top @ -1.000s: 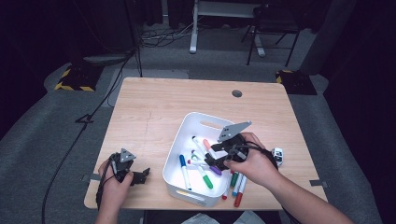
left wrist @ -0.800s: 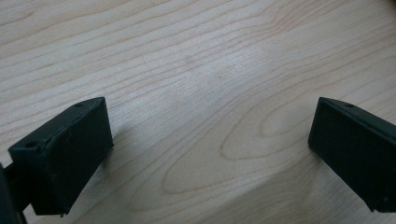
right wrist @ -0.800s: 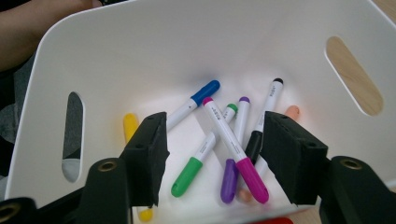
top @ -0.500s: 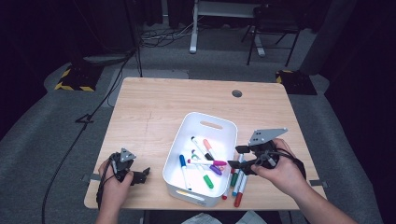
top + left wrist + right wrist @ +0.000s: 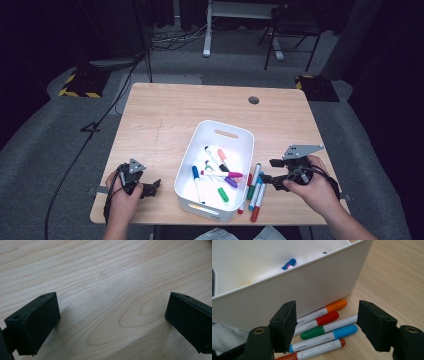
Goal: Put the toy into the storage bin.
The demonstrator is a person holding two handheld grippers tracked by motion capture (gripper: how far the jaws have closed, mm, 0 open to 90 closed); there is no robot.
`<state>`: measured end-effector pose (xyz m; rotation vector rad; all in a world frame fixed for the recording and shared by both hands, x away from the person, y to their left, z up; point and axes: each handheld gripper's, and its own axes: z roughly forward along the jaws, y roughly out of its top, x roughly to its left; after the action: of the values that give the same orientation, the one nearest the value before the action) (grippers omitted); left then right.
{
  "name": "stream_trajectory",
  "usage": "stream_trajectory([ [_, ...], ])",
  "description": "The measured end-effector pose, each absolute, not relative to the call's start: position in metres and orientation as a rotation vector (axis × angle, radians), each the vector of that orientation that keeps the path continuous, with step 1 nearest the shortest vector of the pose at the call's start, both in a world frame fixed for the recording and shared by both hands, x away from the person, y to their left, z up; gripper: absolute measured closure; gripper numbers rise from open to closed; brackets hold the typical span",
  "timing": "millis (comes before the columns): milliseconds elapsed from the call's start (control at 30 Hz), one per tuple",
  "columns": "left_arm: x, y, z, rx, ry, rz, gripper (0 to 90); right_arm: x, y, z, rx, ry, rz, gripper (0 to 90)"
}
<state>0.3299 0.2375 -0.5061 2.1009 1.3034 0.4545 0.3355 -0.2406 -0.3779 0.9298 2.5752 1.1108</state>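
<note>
Since a second ago, the right gripper [image 5: 267, 170] has come away from above the white bin [image 5: 238, 151] to the table just right of it, and its jaws have just been opening, with nothing gripped between them. They now stand wide. In the right gripper view they frame a small row of markers [image 5: 322, 326] lying on the wood against the bin's right wall: orange, red, green, blue and a dark red one nearest the camera. From above, these markers [image 5: 254, 190] lie side by side, long axes running roughly along that wall, just to the bin side of the fingertips and slightly toward the person. The right hand is plainly the nearer one, so a pick from this row looks like the coming move, with the jaws needing to straddle one barrel across its width.

More markers lie loose inside the bin. The left gripper [image 5: 150, 187] rests on the table well left of the bin, jaws wide over bare wood.

Near ends of the lowest markers are cut off behind the right jaws, and most of the bin's contents are hidden by its wall.
</note>
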Motion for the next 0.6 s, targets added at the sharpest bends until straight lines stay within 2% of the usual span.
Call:
stream_trajectory([
  [267, 0.33, 0.237, -0.506, 2.103, 1.303, 0.453, 0.0, 0.34, -0.243, -0.406, 0.999, 2.581, 1.034, 27.2],
  [600, 0.33, 0.237, -0.506, 2.1, 1.305, 0.452, 0.0, 0.337, -0.242, -0.44, 1.036, 2.608, 0.972, 27.2],
])
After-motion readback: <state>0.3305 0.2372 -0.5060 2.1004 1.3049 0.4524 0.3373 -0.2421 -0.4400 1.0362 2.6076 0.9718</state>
